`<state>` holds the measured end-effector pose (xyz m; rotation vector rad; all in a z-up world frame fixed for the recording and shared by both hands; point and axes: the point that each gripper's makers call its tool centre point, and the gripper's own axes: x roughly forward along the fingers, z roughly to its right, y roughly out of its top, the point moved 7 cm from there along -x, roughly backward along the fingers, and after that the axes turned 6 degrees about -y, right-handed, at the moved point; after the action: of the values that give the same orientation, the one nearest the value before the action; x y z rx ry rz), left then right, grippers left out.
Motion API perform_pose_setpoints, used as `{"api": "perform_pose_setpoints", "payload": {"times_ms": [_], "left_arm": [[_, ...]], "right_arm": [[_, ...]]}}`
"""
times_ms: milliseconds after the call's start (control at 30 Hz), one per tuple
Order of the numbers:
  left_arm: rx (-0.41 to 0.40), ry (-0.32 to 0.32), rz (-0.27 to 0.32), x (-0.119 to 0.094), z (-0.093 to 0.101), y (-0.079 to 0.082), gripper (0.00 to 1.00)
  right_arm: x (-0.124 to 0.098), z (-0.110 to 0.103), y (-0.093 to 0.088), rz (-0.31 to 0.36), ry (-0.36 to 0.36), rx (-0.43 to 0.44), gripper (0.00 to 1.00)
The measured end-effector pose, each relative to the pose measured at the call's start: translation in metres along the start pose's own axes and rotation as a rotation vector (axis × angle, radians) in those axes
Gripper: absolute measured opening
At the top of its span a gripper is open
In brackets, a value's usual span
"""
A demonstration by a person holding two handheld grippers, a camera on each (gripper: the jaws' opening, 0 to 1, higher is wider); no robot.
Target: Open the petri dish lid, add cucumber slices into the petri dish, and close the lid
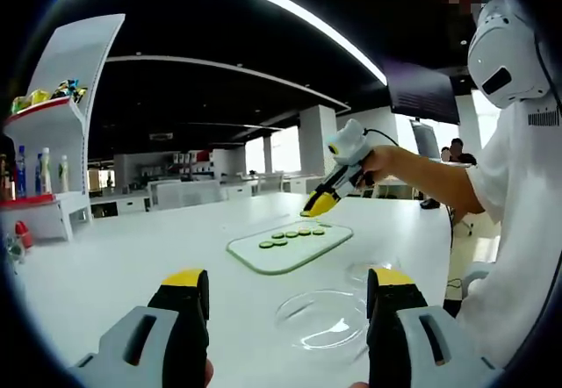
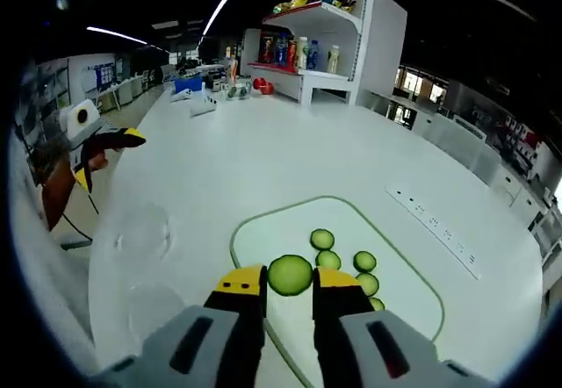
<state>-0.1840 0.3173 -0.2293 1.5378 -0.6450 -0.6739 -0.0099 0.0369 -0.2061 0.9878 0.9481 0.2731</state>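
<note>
In the left gripper view, the white shelf unit (image 1: 66,116) with bottles and packets stands far off the left side of the glass cutting board (image 1: 290,247). The left gripper (image 1: 285,300) hovers over the white table (image 1: 132,256) on the near side of that board, its 2 yellow-tipped jaws wide apart and holding nothing. Between the jaw tips and the board lies the clear petri dish (image 1: 327,318), with the lid (image 1: 373,271) just beside it, off the dish. A row of cucumber slices (image 1: 291,234) lies on the board. Above the board's far right corner, the right gripper (image 1: 318,204) hangs.

In the right gripper view, its jaws are closed on 1 cucumber slice (image 2: 290,276), lifted over the board's near edge, with 5 slices lying beyond it on the board.
</note>
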Motion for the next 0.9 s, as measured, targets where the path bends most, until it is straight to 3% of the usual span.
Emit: {"api": "perform_pose_setpoints", "payload": {"times_ms": [400, 900], "left_arm": [[0.01, -0.024, -0.001, 0.003, 0.005, 0.002, 0.73], [0.012, -0.042, -0.009, 0.004, 0.009, 0.002, 0.73]], "right_arm": [[-0.034, -0.021, 0.001, 0.057, 0.004, -0.021, 0.2], [-0.056, -0.052, -0.003, 0.097, 0.067, -0.051, 0.2]]}}
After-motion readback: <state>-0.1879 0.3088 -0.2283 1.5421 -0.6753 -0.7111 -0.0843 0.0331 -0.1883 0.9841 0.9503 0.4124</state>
